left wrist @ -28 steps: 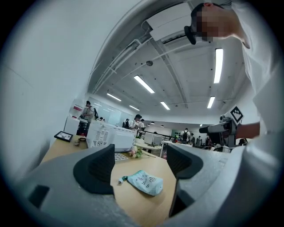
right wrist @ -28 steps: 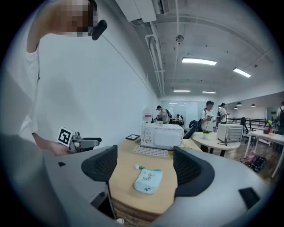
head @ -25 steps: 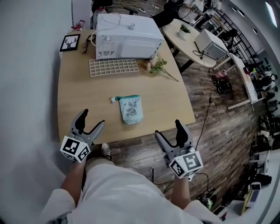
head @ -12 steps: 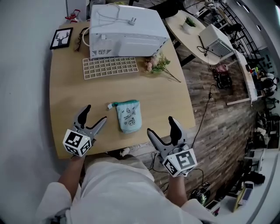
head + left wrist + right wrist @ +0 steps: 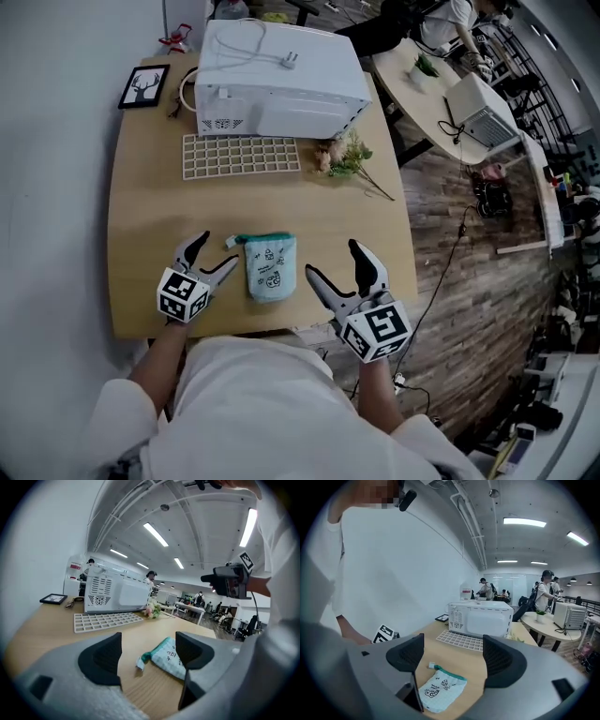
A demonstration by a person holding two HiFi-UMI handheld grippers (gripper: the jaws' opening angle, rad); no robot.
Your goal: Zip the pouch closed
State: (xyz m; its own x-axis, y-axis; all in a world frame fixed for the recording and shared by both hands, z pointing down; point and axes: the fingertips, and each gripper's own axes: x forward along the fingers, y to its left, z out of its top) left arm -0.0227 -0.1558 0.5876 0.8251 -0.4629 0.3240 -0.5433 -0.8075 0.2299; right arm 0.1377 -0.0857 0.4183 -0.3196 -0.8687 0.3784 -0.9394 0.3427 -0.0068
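- Pouch [image 5: 270, 266]: one, small, pale blue-green with printed drawings and a darker teal band along its far edge. It lies flat on the wooden worktop [image 5: 150, 202], close to the person's edge.
- Small white tab [image 5: 231, 242] sticks out at the left end of the teal band. Probably the zip pull, but too small to be sure. Can't tell whether the zip is open or closed.
- Handling (judgement): thin soft fabric, looks light and nearly empty. It will likely slide or bunch on the smooth wood if only the tab gets pulled.
- Where to hold (judgement): pinch the tab with one gripper. Pin or pinch the fabric at a band corner with the other, so the band stays taut.
- Left gripper [image 5: 214, 253]: just left of the pouch, not touching. Jaws spread wide with nothing in them; its own view shows the tab end lying on the wood beyond the gap.
- Right gripper [image 5: 334, 261]: just right of the pouch, apart from it. Jaws wide apart, nothing held; the pouch lies ahead of them.
- Count: two grippers, one per hand.
- Beyond the pouch: one white grid tray [image 5: 242, 155], then one white boxy appliance [image 5: 281, 80] with a cord on top.
- Beyond the pouch to the right: one flower sprig [image 5: 342, 155].
- Far beyond the pouch to the left: one black picture frame [image 5: 144, 86].
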